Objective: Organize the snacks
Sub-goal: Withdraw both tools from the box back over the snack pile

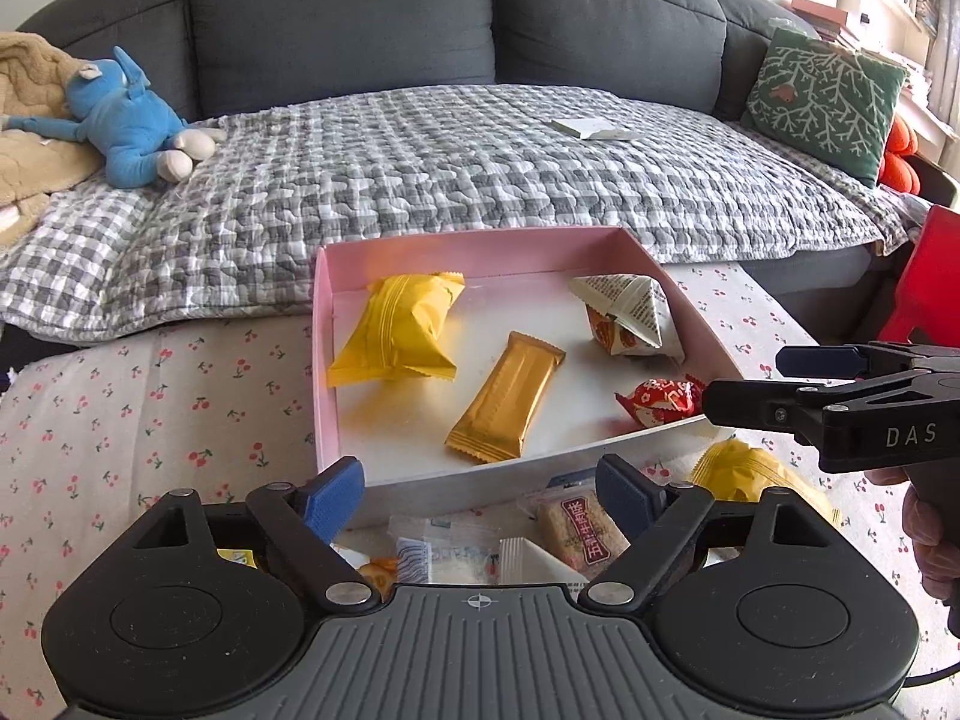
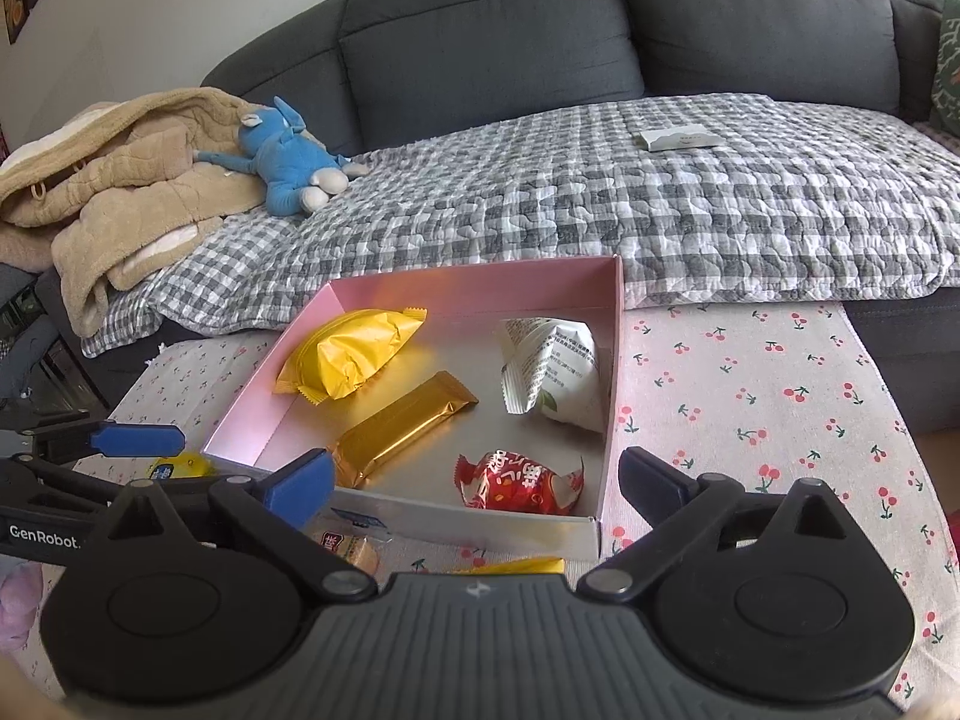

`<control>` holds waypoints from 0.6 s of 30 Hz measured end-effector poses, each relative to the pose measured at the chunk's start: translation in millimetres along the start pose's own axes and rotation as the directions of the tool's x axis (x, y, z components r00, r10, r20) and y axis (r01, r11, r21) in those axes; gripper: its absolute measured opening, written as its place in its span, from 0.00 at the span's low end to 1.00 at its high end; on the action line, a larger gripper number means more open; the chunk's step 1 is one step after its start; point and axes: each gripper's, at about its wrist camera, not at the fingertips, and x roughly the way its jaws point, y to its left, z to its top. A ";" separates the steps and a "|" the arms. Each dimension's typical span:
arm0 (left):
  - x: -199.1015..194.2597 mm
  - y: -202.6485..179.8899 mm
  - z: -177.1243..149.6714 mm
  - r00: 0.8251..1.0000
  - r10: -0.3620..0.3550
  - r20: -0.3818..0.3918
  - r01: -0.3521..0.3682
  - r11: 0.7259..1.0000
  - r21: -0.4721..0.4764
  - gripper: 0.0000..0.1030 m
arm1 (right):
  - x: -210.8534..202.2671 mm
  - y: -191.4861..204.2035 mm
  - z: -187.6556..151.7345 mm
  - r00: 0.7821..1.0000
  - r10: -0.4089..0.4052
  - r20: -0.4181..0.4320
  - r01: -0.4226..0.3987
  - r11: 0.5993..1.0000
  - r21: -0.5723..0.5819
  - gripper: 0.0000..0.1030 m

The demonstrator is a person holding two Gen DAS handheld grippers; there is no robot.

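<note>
A pink box (image 1: 474,237) (image 2: 480,282) stands on the cherry-print cloth. In it lie a yellow packet (image 1: 399,330) (image 2: 351,360), a gold bar (image 1: 507,396) (image 2: 402,426), a white folded packet (image 1: 630,315) (image 2: 552,372) and a red candy (image 1: 660,402) (image 2: 519,480). My left gripper (image 1: 480,486) is open and empty at the box's near wall, above loose snacks: a beige bar (image 1: 579,531) and pale packets (image 1: 456,552). My right gripper (image 2: 474,471) (image 1: 750,381) hovers open and empty over the box's near right corner, just above the red candy. Another yellow packet (image 1: 750,471) lies outside the box.
Behind the table is a grey sofa with a checked quilt (image 1: 480,168), a blue plush toy (image 1: 129,120) (image 2: 288,162), a beige blanket (image 2: 120,180), a green cushion (image 1: 828,96) and a small white box (image 2: 681,138). A red object (image 1: 930,276) stands at the right.
</note>
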 end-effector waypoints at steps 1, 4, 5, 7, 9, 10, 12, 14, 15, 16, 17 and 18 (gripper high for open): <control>-3.0 1.9 -3.7 1.000 0.003 0.001 -0.003 1.000 0.002 0.87 | -0.7 2.1 -1.5 1.000 0.002 -0.003 -0.002 1.000 -0.009 0.99; -11.7 8.4 -15.1 1.000 0.011 0.005 -0.011 1.000 0.009 0.88 | -3.3 7.9 -5.6 1.000 -0.004 -0.008 0.004 0.999 -0.038 0.99; -14.2 10.8 -18.5 1.000 0.014 0.003 -0.014 1.000 0.010 0.88 | -4.4 8.9 -7.1 1.000 -0.005 -0.008 0.004 0.999 -0.039 0.99; -19.6 16.1 -25.7 1.000 0.019 0.002 -0.019 1.000 0.009 0.89 | -5.6 10.7 -9.6 1.000 -0.001 -0.013 0.000 0.999 -0.033 1.00; -25.0 20.5 -31.7 1.000 0.025 0.003 -0.025 1.000 0.011 0.89 | -7.8 14.0 -12.1 1.000 0.003 -0.019 -0.004 0.999 -0.032 1.00; -27.5 22.2 -34.4 1.000 0.028 0.005 -0.028 1.000 0.014 0.89 | -9.1 16.1 -13.3 1.000 0.005 -0.020 -0.006 0.999 -0.035 1.00; -32.4 25.2 -39.5 1.000 0.030 0.009 -0.030 0.999 0.019 0.91 | -12.7 21.6 -16.0 1.000 0.015 -0.018 -0.016 0.999 -0.047 1.00; -37.0 26.9 -44.2 1.000 0.027 0.015 -0.027 0.999 0.023 0.91 | -16.8 27.9 -20.1 0.999 0.028 -0.017 -0.029 0.998 -0.063 1.00; -39.7 28.0 -47.7 1.000 0.021 0.018 -0.021 0.999 0.027 0.92 | -18.5 31.8 -22.6 0.999 0.036 -0.019 -0.037 0.997 -0.074 1.00; -41.7 28.7 -50.7 1.000 0.015 0.020 -0.015 0.999 0.031 0.92 | -19.5 35.0 -25.0 0.999 0.043 -0.023 -0.044 0.996 -0.083 1.00; -43.2 29.5 -53.7 1.000 0.011 0.021 -0.012 0.999 0.036 0.92 | -20.4 38.6 -27.8 0.998 0.051 -0.031 -0.054 0.994 -0.094 1.00; -44.4 30.7 -56.7 1.000 0.010 0.021 -0.011 0.999 0.042 0.92 | -20.8 42.3 -30.9 0.997 0.059 -0.039 -0.063 0.992 -0.106 1.00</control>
